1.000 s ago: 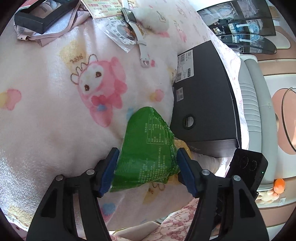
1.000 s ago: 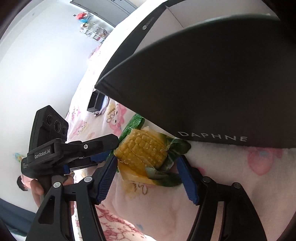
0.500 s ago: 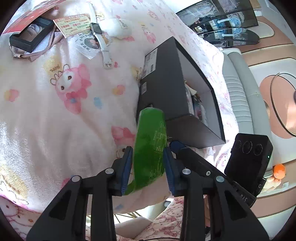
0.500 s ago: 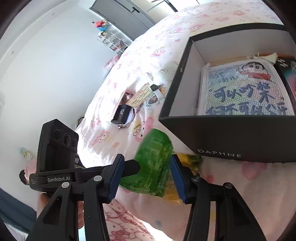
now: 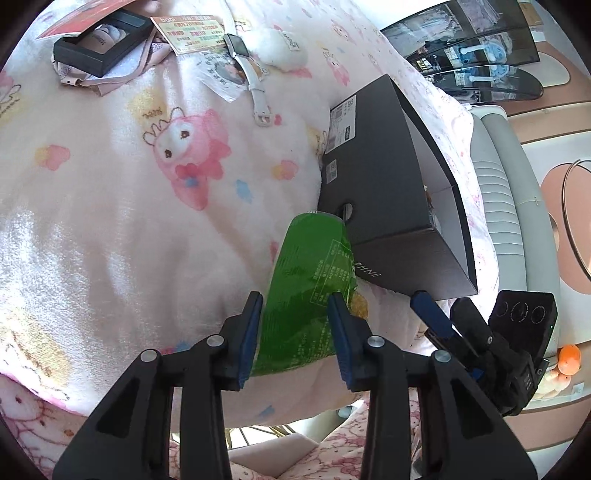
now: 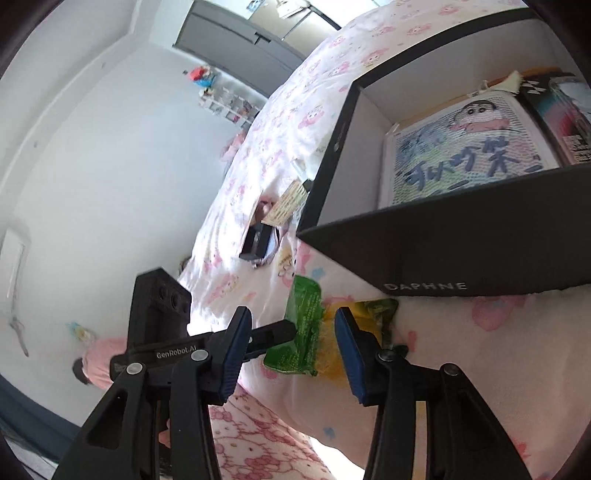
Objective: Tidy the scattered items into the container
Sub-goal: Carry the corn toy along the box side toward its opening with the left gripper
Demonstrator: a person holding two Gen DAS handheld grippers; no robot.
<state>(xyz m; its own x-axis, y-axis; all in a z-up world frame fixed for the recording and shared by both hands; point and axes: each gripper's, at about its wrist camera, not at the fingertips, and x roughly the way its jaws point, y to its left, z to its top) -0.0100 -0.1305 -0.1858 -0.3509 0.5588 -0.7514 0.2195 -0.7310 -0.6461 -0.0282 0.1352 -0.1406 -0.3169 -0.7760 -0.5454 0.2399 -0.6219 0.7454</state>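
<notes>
My left gripper (image 5: 295,332) is shut on a green corn packet (image 5: 310,280), holding it on edge just in front of the black cardboard box (image 5: 384,192). In the right wrist view the packet (image 6: 303,325) shows with its yellow corn side, held by the left gripper's fingers (image 6: 273,330). My right gripper (image 6: 291,350) is open and empty, close beside the packet, its fingers either side of it without touching. The open box (image 6: 443,254) holds a cartoon booklet (image 6: 469,147) and other items.
On the pink cartoon blanket (image 5: 110,206) lie a white-strap watch (image 5: 247,70), a small black box (image 5: 99,48) on pink cloth, a printed card (image 5: 192,33), a plastic wrapper (image 5: 221,77) and a white plush (image 5: 284,48). The bed edge is near me.
The left gripper closed on the packet and lifted it on edge. The right gripper drew back and up from the packet; the box interior came into its view.
</notes>
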